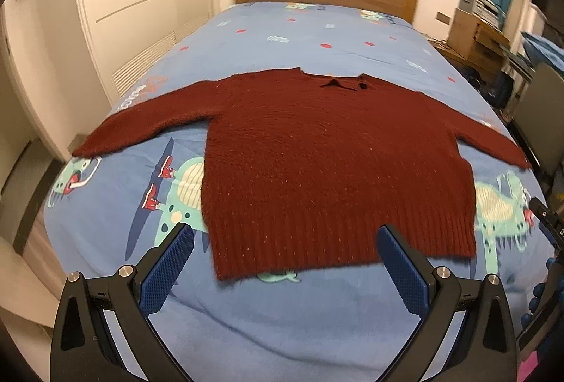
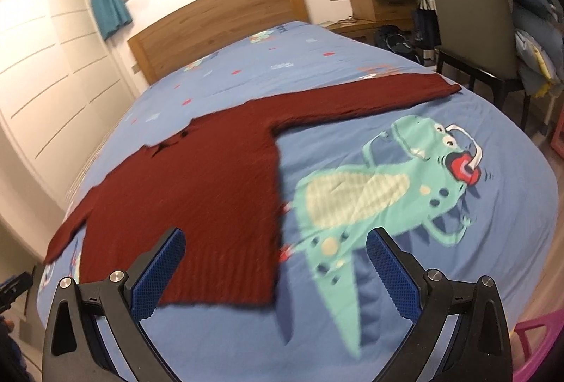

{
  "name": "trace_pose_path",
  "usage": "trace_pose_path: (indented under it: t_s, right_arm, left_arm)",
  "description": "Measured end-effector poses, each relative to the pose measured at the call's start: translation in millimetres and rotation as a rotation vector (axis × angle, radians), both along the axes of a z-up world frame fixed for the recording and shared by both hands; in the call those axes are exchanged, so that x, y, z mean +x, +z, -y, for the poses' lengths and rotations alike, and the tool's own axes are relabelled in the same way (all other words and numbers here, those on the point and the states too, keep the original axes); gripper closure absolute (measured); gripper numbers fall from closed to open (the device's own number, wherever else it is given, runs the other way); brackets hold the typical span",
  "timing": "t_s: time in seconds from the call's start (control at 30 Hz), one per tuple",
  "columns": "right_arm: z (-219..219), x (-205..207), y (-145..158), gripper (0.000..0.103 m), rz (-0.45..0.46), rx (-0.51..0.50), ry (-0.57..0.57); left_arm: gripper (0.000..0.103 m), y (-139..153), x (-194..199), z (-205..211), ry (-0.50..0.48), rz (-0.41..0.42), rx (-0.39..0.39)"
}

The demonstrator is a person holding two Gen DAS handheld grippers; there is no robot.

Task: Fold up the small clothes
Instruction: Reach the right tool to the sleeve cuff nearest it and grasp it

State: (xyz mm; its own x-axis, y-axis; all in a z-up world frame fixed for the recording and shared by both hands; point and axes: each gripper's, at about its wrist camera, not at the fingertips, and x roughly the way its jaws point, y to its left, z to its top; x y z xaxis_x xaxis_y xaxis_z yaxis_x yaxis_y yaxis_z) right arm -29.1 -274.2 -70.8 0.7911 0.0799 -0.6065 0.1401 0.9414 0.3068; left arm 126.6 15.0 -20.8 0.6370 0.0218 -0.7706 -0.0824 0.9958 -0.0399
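Sweater (image 1: 328,149) flat on bed (image 1: 317,322), seemingly untouched.

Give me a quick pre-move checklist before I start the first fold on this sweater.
1. Sweater spread flat on the bed, body unfolded: ok.
2. Both sleeves extended outward: ok.
3. Left hand-held gripper open and empty: ok.
4. Right hand-held gripper open and empty: ok.
5. Hem edge in view: ok.
6. Left cuff fully on the bed: cannot tell; it reaches the bed's edge.
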Motion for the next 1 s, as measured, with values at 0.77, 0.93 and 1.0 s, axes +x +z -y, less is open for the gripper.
trace_pose_path:
  t_s: [0.77,0.93,1.0]
  right_arm:
    - [234.5,161.2,-62.5,0.017,-0.026,0.316,-0.273]
    - [267.3,176.8,-69.3,0.024,-0.01,0.375,-0.332]
    - [277.4,182.0,-72.8,0.027,-0.005,0.393,-0.352]
  left_arm:
    - [0.001,-11.1,72.9,-14.8,0.24,-0.005,0.096]
    - [0.001,-16.2,80.7,-14.5,0.239,-0.022,0.084]
    - [0.001,-17.7,83.0,-16.4,0.242,-0.035,0.071]
